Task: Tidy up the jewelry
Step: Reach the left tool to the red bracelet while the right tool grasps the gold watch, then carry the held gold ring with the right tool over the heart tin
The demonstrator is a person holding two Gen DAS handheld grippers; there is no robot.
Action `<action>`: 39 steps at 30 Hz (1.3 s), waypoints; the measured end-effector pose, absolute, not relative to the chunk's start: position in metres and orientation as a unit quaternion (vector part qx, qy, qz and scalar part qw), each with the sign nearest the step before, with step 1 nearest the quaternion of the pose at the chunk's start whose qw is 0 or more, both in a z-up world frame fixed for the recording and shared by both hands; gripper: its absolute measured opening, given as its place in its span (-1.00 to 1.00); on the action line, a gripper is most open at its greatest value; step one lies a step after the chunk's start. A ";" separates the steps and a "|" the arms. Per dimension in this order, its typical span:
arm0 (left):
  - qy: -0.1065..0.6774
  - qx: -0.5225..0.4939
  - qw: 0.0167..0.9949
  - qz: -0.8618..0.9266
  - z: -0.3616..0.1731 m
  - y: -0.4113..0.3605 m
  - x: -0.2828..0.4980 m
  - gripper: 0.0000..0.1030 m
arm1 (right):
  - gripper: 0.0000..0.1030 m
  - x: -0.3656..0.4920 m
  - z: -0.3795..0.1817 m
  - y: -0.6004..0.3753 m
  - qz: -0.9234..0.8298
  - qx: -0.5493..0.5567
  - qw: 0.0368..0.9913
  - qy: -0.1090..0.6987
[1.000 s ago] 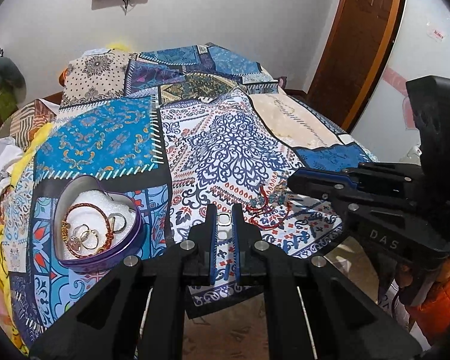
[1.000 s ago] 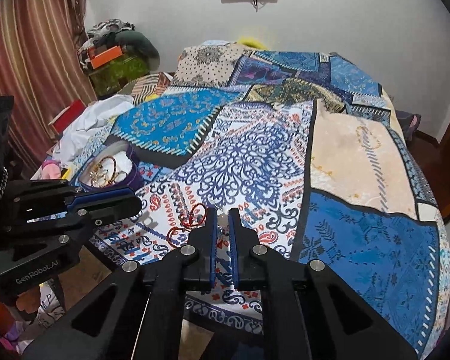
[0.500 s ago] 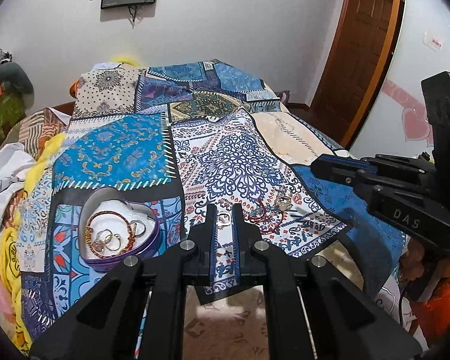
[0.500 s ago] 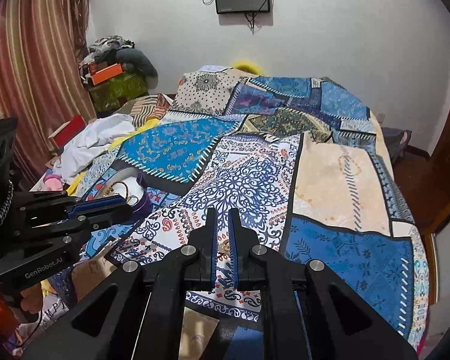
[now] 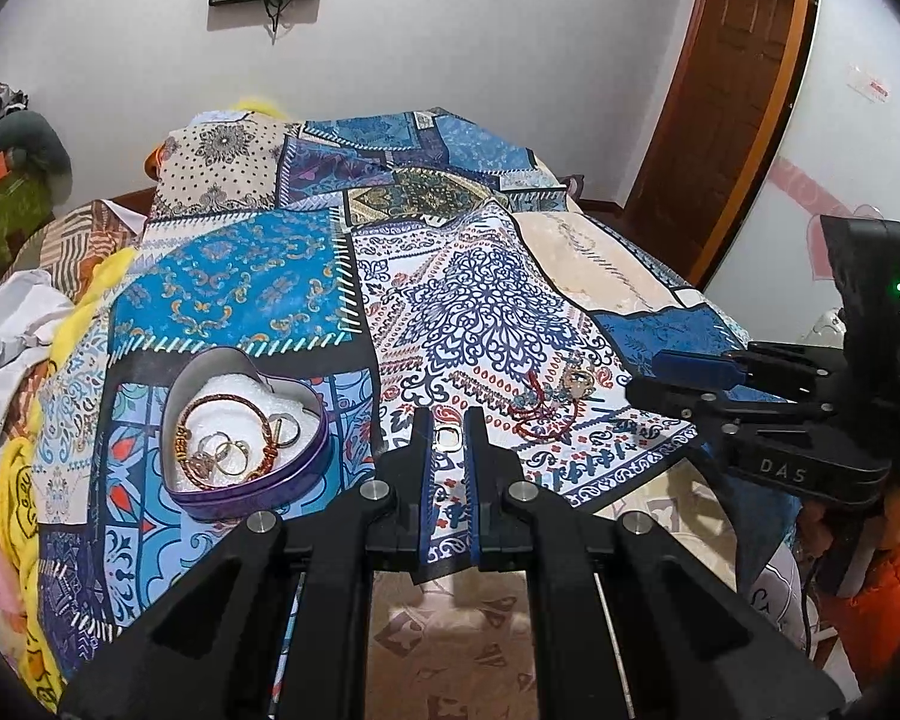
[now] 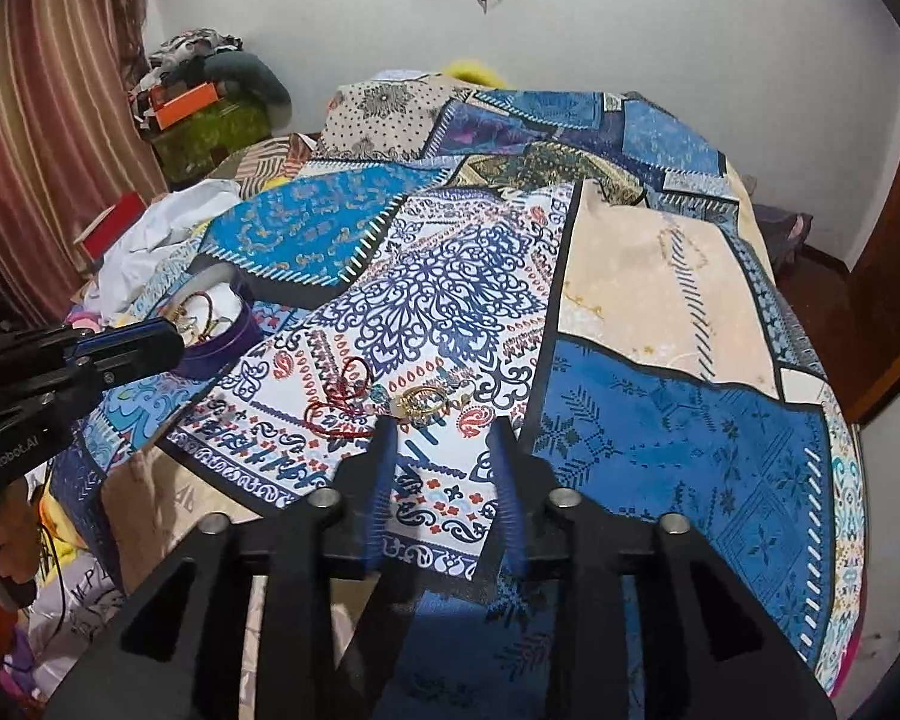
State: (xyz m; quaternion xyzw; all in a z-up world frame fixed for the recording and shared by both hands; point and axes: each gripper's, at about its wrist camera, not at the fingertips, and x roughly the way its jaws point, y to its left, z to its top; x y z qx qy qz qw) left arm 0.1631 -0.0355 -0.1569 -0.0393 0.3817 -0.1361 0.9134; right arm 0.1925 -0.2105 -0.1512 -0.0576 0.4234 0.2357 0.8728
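A purple heart-shaped tin (image 5: 246, 432) with white padding holds a bangle and several rings on the patterned bedspread; it also shows in the right wrist view (image 6: 222, 339). My left gripper (image 5: 447, 429) is shut on a small ring (image 5: 447, 438), just right of the tin. A loose pile with a red cord bracelet (image 6: 336, 402) and gold rings (image 6: 423, 399) lies near the bed's front edge; it also shows in the left wrist view (image 5: 546, 402). My right gripper (image 6: 444, 432) is open, just in front of that pile.
The bedspread's front edge (image 5: 618, 480) drops to a patterned floor. Crumpled white and yellow clothes (image 5: 12, 348) lie at the bed's left. A wooden door (image 5: 726, 96) stands at the right. A curtain (image 6: 42, 120) hangs at the left.
The right gripper has opened, and both views have pulled back and up a little. The left gripper stays shut on the ring.
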 end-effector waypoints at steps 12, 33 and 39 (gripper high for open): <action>0.397 -0.043 0.907 -0.131 -0.170 -0.033 0.174 -0.85 | -0.41 0.207 -0.169 -0.199 0.253 -0.055 0.859 0.441; 0.398 -0.043 0.907 -0.129 -0.171 -0.035 0.172 -0.85 | -0.54 0.201 -0.163 -0.212 0.239 -0.057 0.868 0.431; 0.395 -0.041 0.908 -0.133 -0.167 -0.039 0.169 -0.85 | -0.54 0.193 -0.165 -0.229 0.226 -0.055 0.869 0.438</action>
